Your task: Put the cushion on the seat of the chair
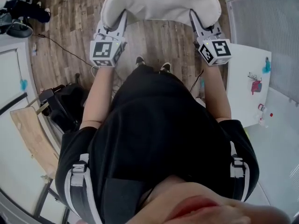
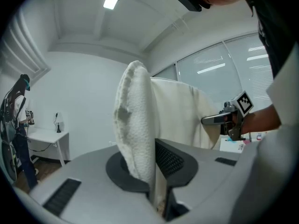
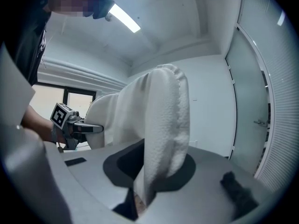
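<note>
The white fleecy cushion hangs in the air in front of me, above the wooden floor, at the top of the head view. My left gripper is shut on its left edge, and my right gripper is shut on its right edge. In the left gripper view the cushion's edge stands pinched between the jaws of the left gripper, with the right gripper across from it. The right gripper view shows the other edge clamped in the right gripper. No chair shows in any view.
A white table with small items stands at my right. A black bag and a wooden board lie at my left. My shoes are below the cushion. A person stands by a white desk.
</note>
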Available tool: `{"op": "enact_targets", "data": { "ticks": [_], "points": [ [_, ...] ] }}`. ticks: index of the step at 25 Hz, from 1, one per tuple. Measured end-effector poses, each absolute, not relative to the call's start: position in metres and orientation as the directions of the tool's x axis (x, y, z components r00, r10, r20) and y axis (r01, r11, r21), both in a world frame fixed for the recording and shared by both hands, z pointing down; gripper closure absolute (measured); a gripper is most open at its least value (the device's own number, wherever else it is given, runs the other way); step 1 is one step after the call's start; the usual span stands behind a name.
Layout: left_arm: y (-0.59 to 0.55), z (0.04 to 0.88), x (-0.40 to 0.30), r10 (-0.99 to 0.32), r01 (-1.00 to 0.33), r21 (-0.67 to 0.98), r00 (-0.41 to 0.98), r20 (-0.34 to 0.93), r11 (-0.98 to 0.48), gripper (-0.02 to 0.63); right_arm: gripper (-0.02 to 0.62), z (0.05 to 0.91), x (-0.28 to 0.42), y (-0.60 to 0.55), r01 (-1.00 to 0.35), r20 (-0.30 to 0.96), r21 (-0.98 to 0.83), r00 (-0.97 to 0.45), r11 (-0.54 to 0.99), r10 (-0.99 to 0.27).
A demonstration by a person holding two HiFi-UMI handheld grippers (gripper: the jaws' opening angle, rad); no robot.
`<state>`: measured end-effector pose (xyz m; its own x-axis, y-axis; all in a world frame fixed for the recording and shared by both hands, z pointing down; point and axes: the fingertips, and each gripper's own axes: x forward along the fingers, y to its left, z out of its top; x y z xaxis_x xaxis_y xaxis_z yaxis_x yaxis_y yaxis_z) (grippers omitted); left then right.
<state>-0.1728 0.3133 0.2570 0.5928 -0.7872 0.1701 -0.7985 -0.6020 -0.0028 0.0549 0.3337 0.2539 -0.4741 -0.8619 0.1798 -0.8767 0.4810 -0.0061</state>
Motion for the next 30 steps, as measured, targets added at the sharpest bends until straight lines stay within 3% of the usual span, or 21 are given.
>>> {"op": "enact_targets", "data": {
  "ticks": [17, 30],
  "points": [
    [0.279, 0.262, -0.234, -0.76, -0.773, 0.015, 0.627, 0.169, -0.634, 0.552, 0.538, 0.256, -0.005, 0.306, -0.891, 0.199, 0.009, -0.443, 0.453, -0.874],
    [0.229, 0.27, -0.204, -0.756, -0.767, -0.007, 0.631, 0.176, -0.642, 0.552, 0.538, 0.268, 0.028, 0.252, -0.888, 0.185, -0.018, -0.455, 0.46, -0.871]
  ]
}}
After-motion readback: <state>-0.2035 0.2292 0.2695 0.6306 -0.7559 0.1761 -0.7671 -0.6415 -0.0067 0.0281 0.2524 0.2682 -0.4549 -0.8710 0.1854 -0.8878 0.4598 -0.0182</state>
